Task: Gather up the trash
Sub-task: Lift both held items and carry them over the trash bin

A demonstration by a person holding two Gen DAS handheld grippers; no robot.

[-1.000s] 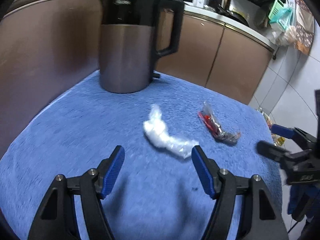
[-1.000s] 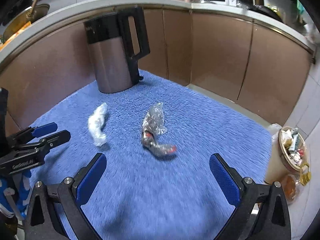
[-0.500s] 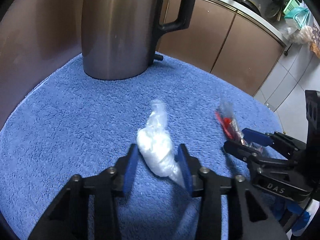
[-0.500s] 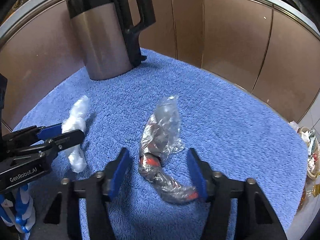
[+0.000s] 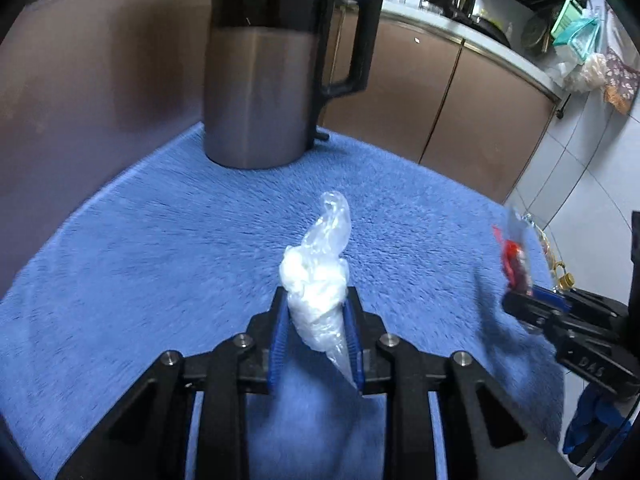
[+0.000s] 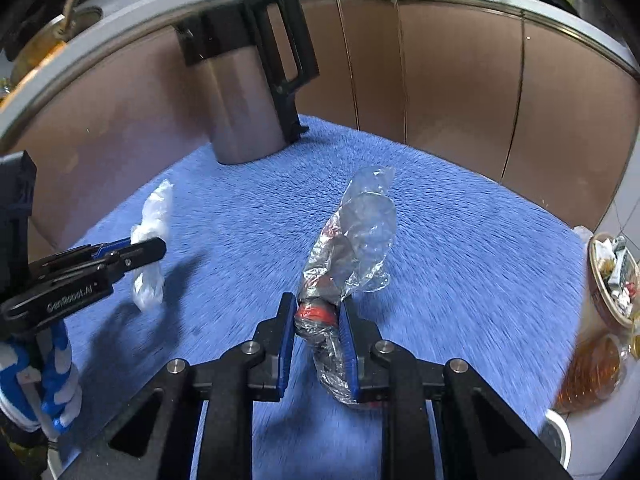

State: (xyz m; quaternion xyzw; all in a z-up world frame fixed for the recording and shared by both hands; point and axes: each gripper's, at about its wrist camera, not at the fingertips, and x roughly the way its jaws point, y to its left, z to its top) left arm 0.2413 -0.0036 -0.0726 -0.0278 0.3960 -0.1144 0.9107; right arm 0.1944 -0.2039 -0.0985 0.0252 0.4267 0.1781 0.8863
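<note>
Fingers (image 5: pixel 280 336) of the left gripper (image 5: pixel 316 336) pinched narrow on a white crumpled plastic bag (image 5: pixel 316 280), its twisted clear end poking up and forward past the blue pads. Right gripper (image 6: pixel 318 344) likewise closed on a clear wrapper with red inside (image 6: pixel 344 264); the red part sits between the pads, the loose clear film fans out ahead. Both pieces seem to be held just above the blue towel-covered desk (image 5: pixel 160 248); contact with the cloth cannot be told. A steel kettle with black handle (image 5: pixel 272 80) stands upright at the far edge of the desk, well apart from both grippers. Off the desk's right edge, a bin full of scraps (image 6: pixel 612 276).
</note>
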